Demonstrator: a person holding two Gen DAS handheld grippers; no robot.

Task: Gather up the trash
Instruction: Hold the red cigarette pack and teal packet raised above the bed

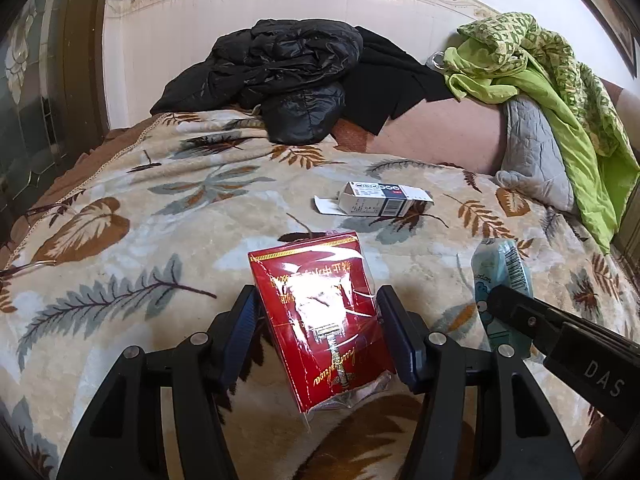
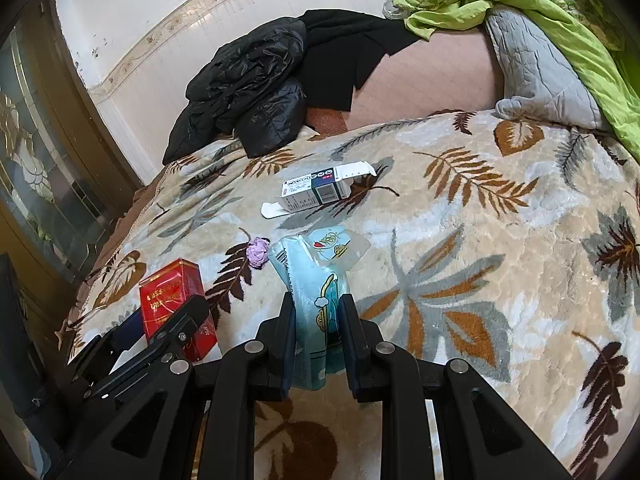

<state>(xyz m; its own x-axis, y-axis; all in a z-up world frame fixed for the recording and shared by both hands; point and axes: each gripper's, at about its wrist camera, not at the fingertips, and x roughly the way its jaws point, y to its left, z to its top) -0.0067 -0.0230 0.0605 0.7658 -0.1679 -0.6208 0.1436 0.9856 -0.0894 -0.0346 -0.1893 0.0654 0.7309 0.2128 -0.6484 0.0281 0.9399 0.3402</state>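
two pieces of trash are already in my jaws, one per hand, and two more lie loose on the bed [image 1: 120, 184].

starting at my left: my left gripper [image 1: 316, 300] has its jaws clamped on the sides of the red box [image 1: 320, 312], a cellophane-wrapped pack whose long axis runs straight out along my fingers, its far end pointing up the bed. it looks lifted or tipped off the blanket, though i cannot tell for certain.

next over, in the right wrist view, a small crumpled purple wad [image 2: 257, 252] sits on the blanket between the two grippers, just beside the far end of the blue packet [image 2: 316, 300].

my right gripper [image 2: 316, 308] has its jaws closed on that blue packet, squeezing its lower half; the packet's length also runs forward along the fingers, its torn clear top sticking out beyond the tips.

farther up the bed, ahead of both grippers, lies the white carton [image 2: 316, 190], flaps open at each end, its long axis crosswise to my fingers. it sits roughly between the two hands, a little nearer my right one's line, i judge.

both hands are full, so the coming move, as i read it, is to carry these two off before reaching for the wad or carton.
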